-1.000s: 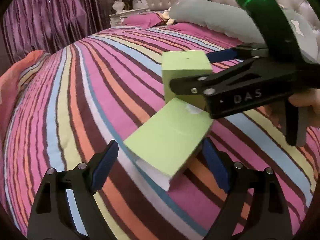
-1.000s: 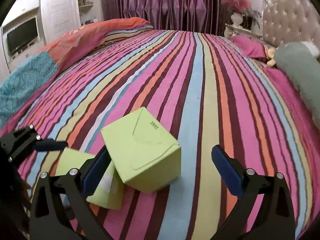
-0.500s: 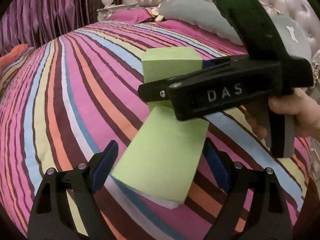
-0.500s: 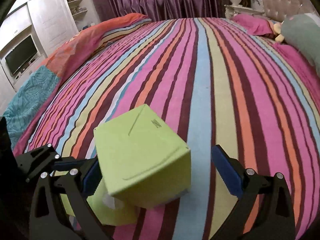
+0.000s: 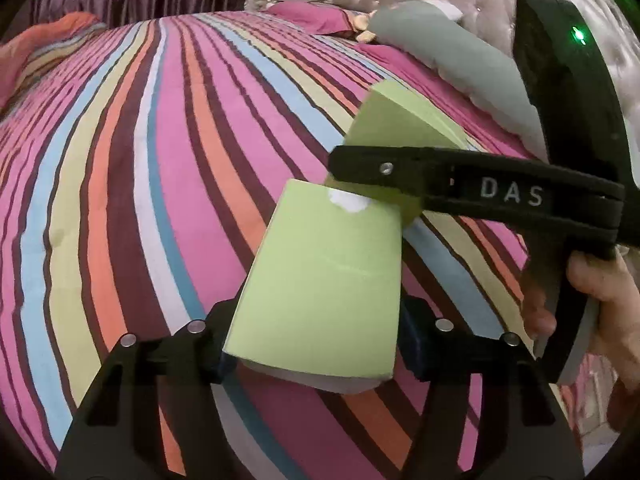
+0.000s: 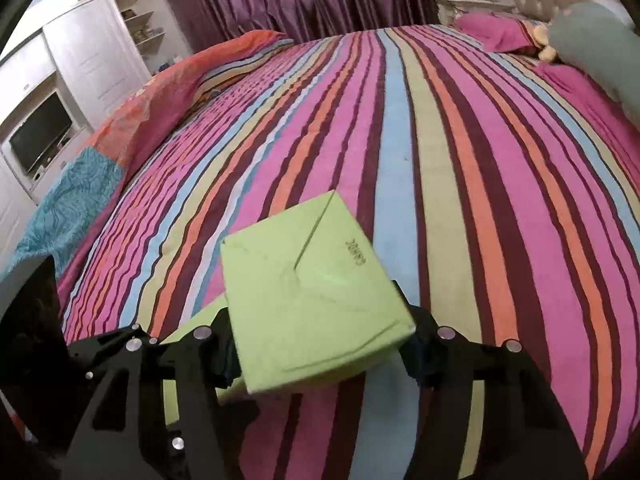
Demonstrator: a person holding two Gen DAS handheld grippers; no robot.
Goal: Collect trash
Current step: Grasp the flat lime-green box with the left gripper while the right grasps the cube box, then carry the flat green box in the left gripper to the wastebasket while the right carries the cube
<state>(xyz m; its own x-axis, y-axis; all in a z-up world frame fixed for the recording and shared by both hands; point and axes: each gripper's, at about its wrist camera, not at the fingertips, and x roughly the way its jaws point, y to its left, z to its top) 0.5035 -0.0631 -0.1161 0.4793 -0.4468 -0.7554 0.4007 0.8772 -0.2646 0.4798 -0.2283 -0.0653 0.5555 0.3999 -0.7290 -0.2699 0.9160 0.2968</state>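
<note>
The nearer light green cardboard box [image 5: 324,280] runs with its long axis away from the left camera, its far end tipped up toward the second box and carrying a scrap of white tissue [image 5: 347,201]; its white underside shows along the near edge. The left gripper [image 5: 316,340] is clamped on its two long sides. The second light green cardboard box [image 6: 312,300], a squarer carton with a diagonal flap seam and small dark print on top, sits tilted with one corner pointing up the bed, and the right gripper [image 6: 320,352] is closed on its flanks. Both boxes are just over the striped pink, orange and blue bedspread [image 6: 460,160], nearly touching each other, the black right gripper body crossing between them in the left view
</note>
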